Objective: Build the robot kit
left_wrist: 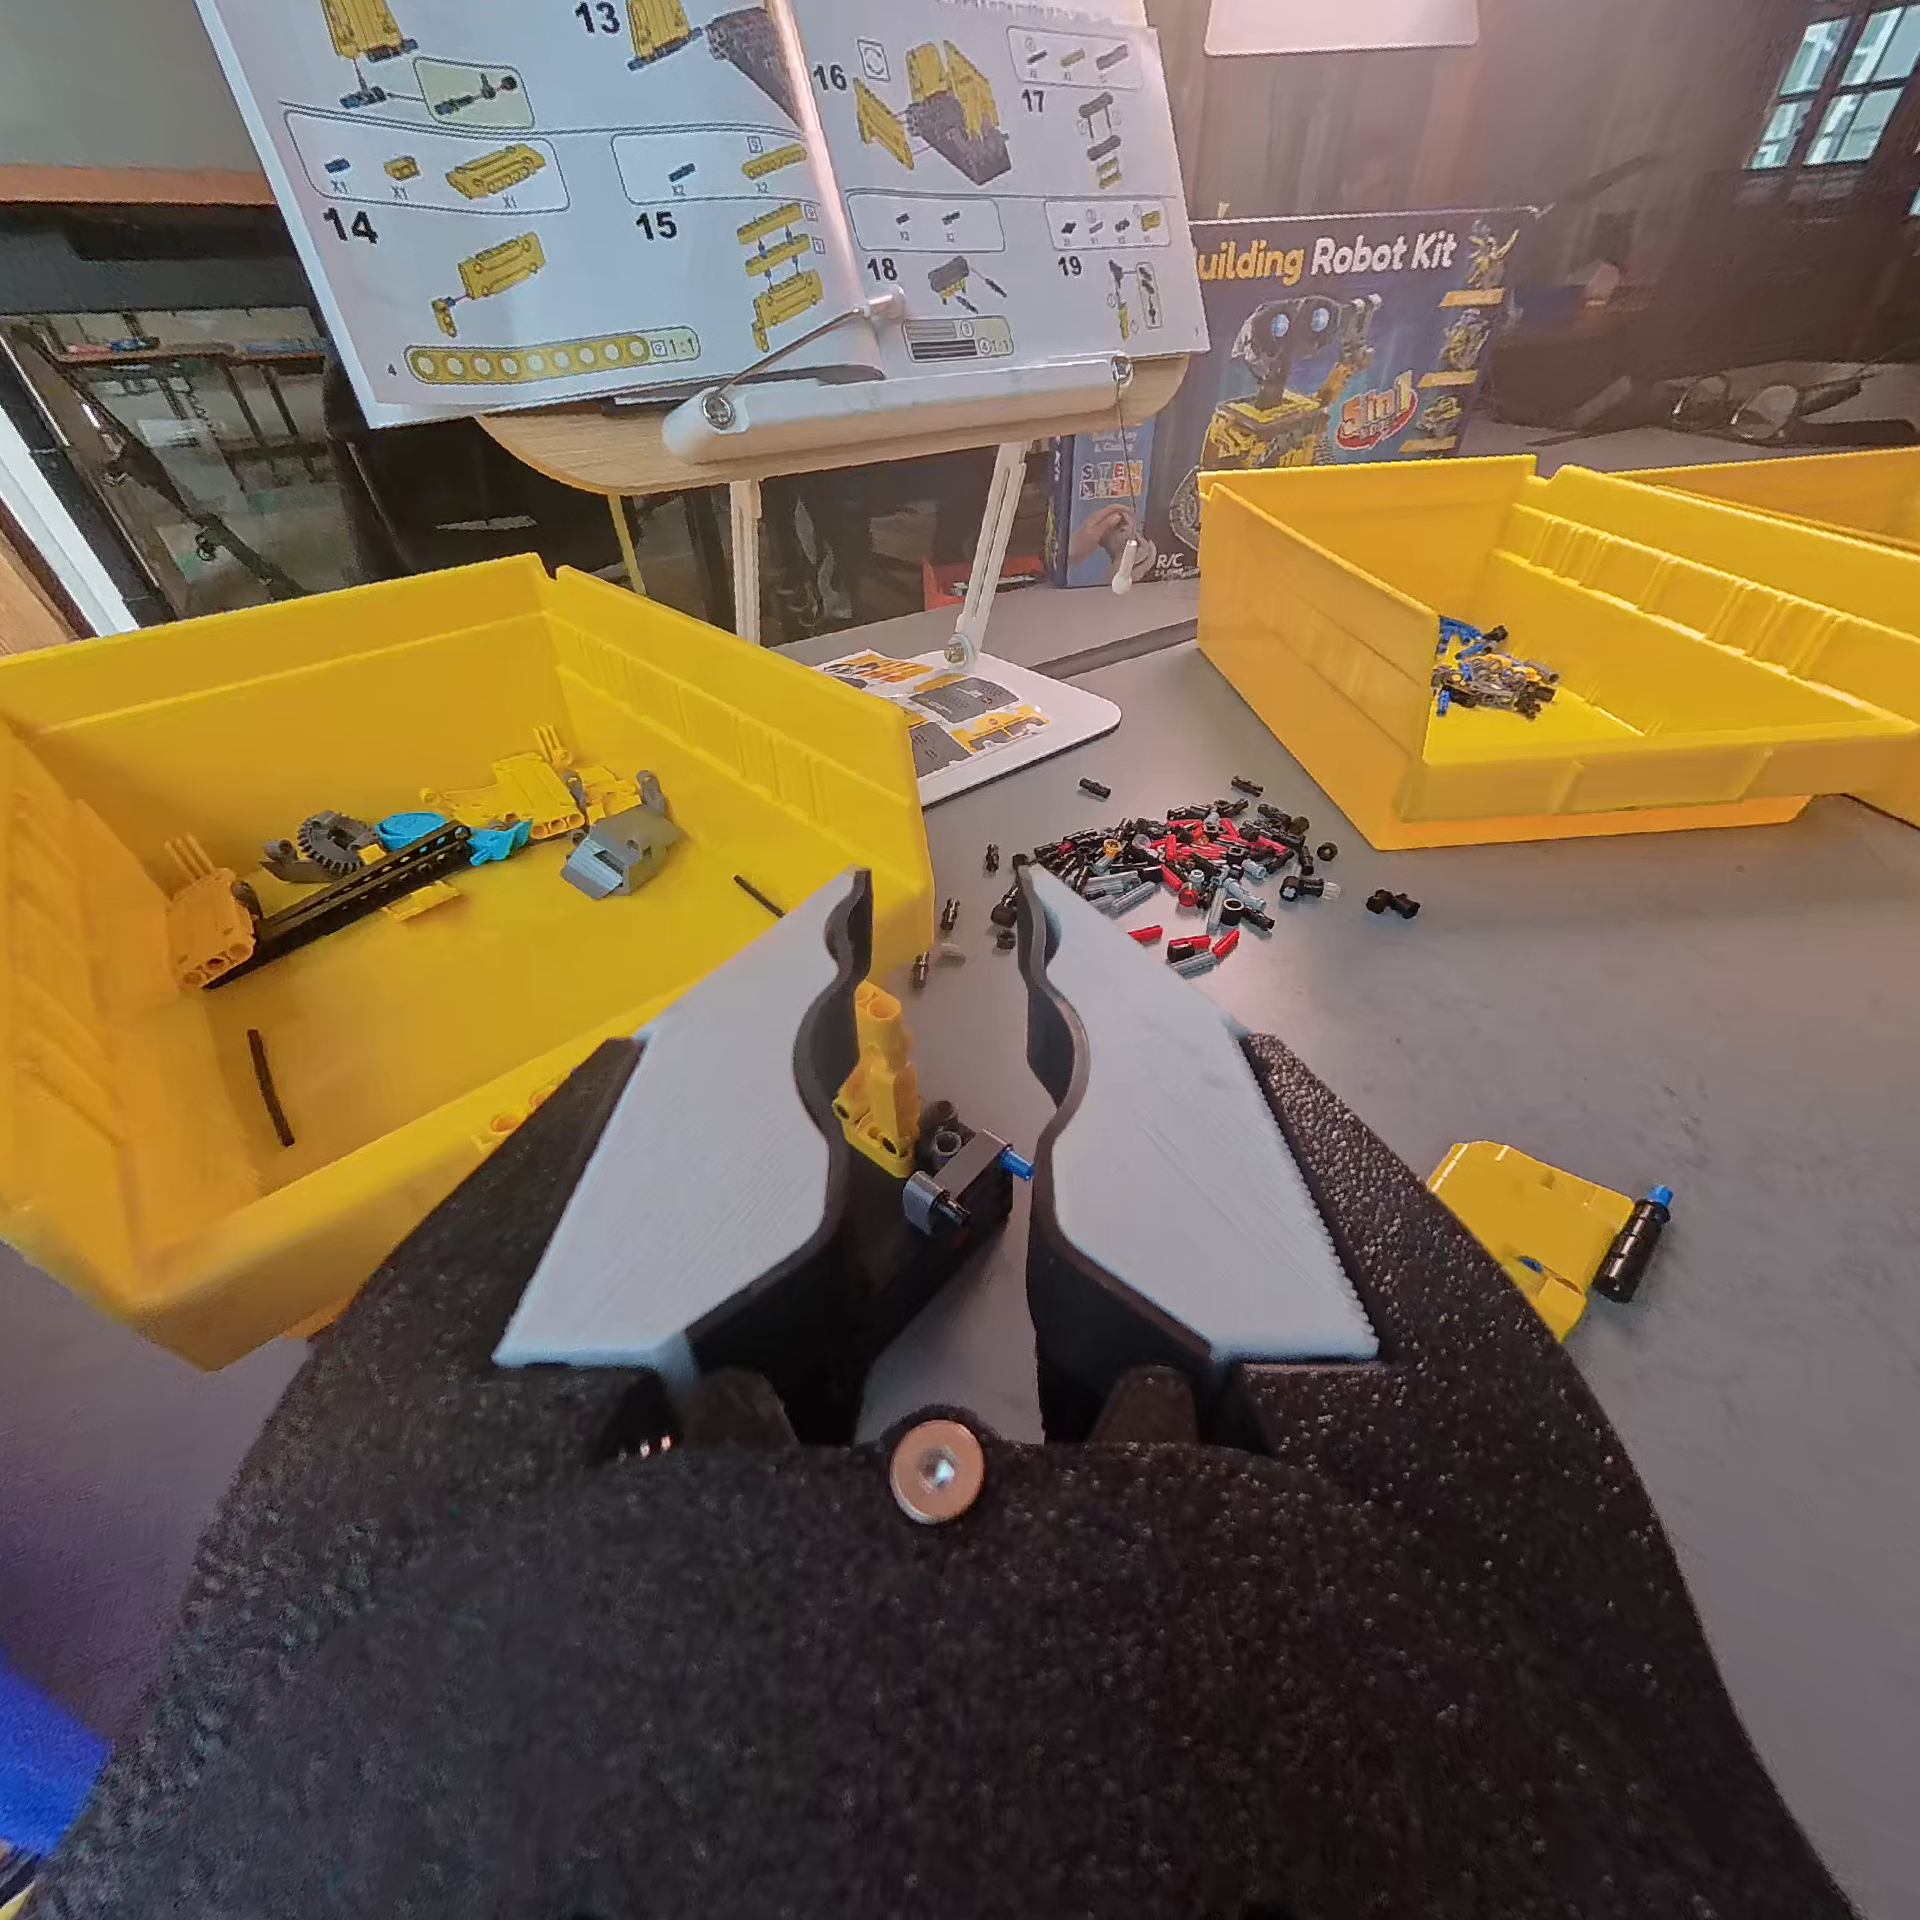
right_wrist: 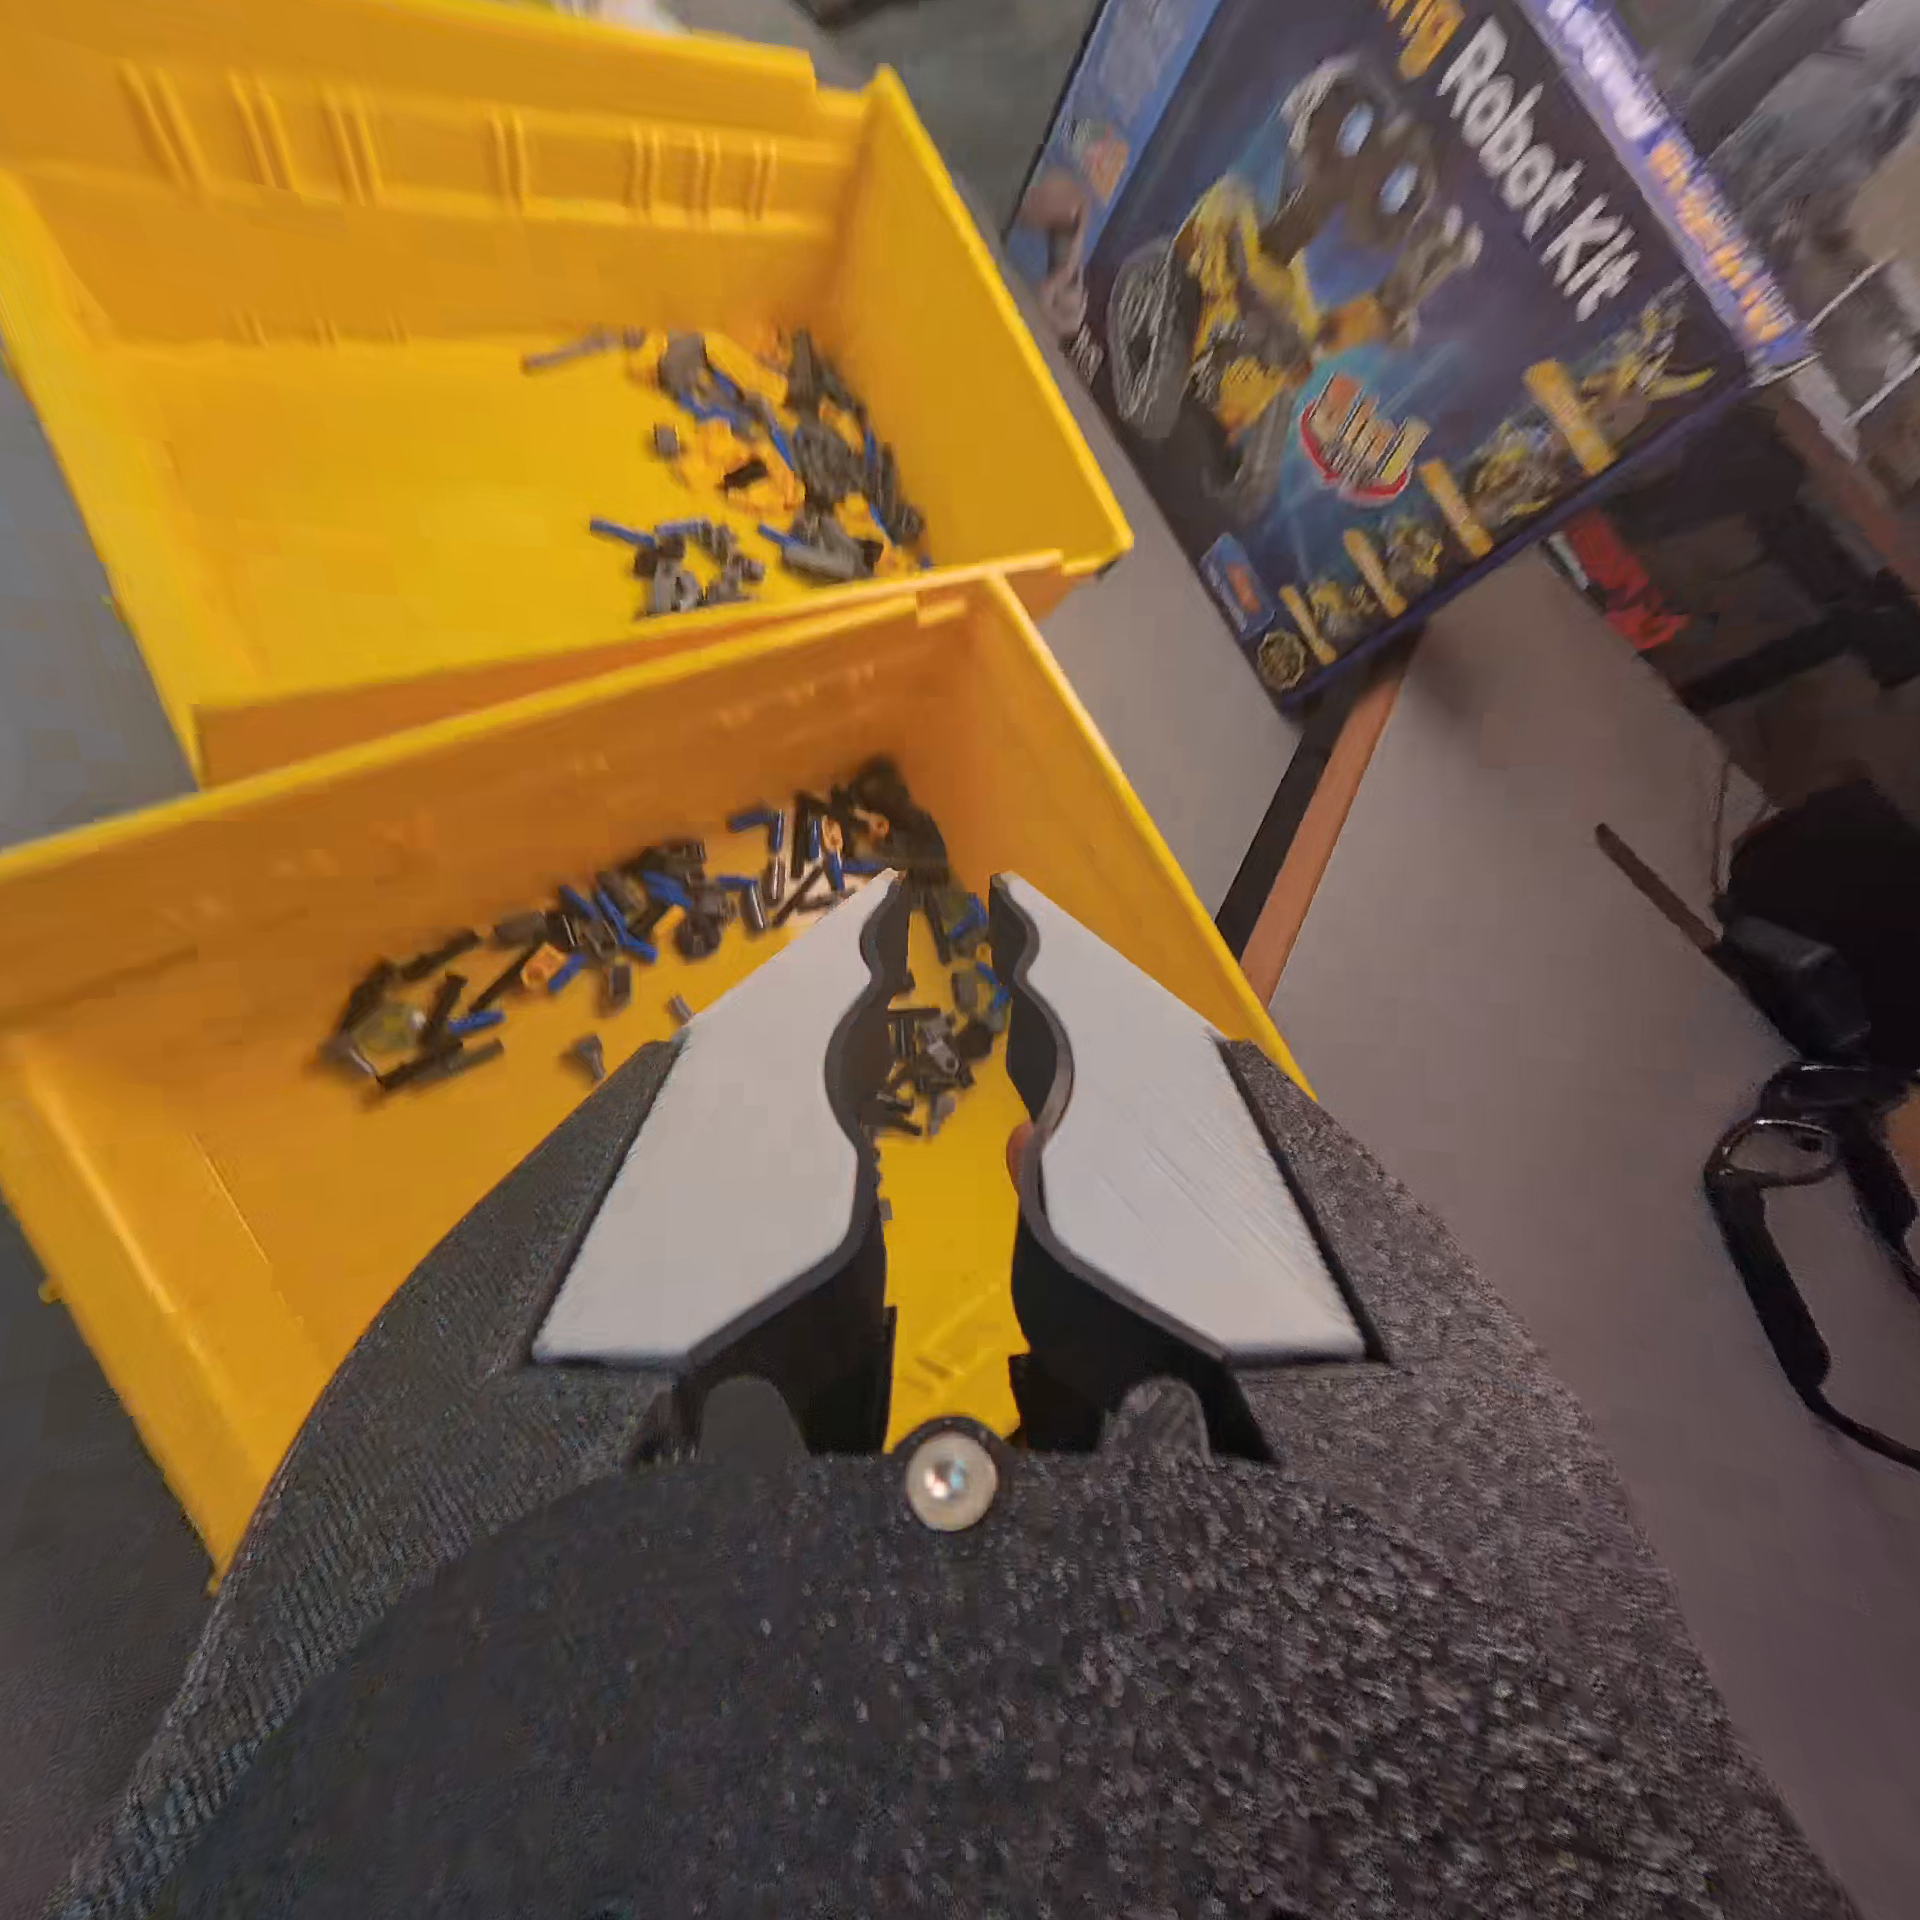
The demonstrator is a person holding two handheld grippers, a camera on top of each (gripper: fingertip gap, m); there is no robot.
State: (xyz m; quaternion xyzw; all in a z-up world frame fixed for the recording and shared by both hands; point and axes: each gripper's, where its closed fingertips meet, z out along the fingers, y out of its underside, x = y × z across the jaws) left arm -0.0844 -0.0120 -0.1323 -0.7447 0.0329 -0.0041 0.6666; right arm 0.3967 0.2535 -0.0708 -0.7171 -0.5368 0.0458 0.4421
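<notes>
Left gripper (left_wrist: 940, 904) parted moderately, jaws not pinching; small yellow-and-black assembly (left_wrist: 904, 1132) sitting between the fingers, touching the left finger's inner edge, gap on its other side, so resting there rather than clamped as far as visible. Yellow bin (left_wrist: 727, 665) with larger yellow, grey, cyan parts at 10 o'clock; loose pile of pins (left_wrist: 1174, 862) on grey table at 1 o'clock; yellow panel piece (left_wrist: 1527, 1216) at 3 o'clock; instruction booklet (left_wrist: 707, 187) on stand at 12; second bin (left_wrist: 1320, 623) at 2. Right gripper (right_wrist: 943, 883) narrowly parted, holding nothing, hovering over near bin (right_wrist: 260, 1195) scattered with small parts (right_wrist: 623, 935); far bin (right_wrist: 987, 312) at 11; kit box (right_wrist: 1382, 312) at 1. Build only partly assembled, most parts unused
</notes>
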